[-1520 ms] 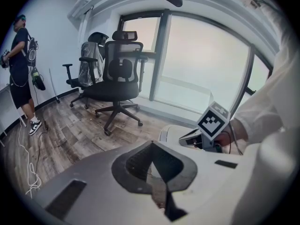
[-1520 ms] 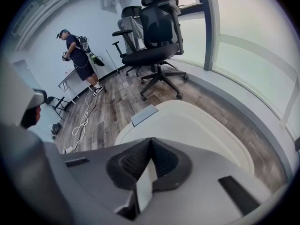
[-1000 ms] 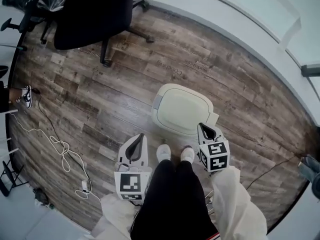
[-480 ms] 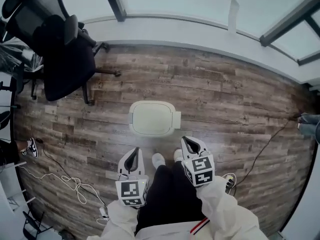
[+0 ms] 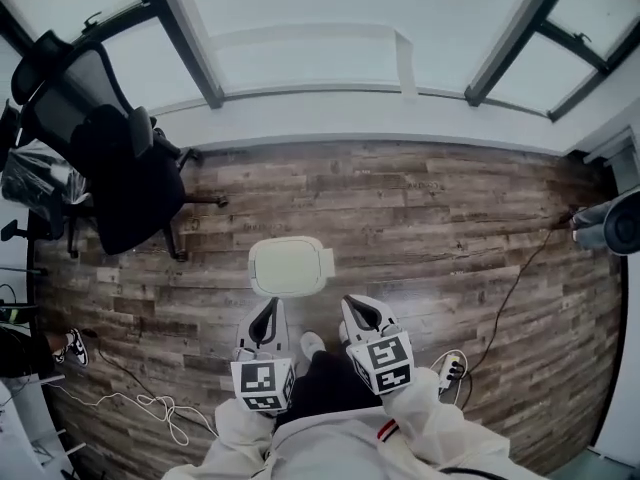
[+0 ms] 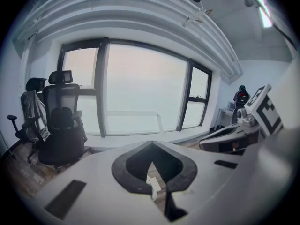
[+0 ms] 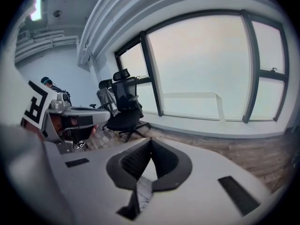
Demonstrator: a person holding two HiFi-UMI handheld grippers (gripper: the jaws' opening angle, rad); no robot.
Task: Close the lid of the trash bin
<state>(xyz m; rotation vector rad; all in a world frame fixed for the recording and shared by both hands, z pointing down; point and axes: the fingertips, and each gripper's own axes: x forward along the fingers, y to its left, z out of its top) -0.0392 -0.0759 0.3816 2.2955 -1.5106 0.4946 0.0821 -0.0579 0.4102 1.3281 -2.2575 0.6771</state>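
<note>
trash bin (image 5: pixel 290 266): cream, lid flat down, standing mid-floor on the wood floor (image 5: pixel 430 218), apart from its window-side edge.
left gripper (image 5: pixel 271 304): jaws pressed tip to tip, nothing between them, just short of the bin's near-left corner.
right gripper (image 5: pixel 349 302): jaws together, empty, near the near-right corner.

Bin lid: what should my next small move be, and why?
Probably just one light confirming press: lower the right gripper onto the lid. In the head view the lid already looks flat and closed. Both the right and the left gripper hang short of it, near the person's feet, with jaws shut and nothing in them. If the lid doesn't give, the job looks done.
</note>
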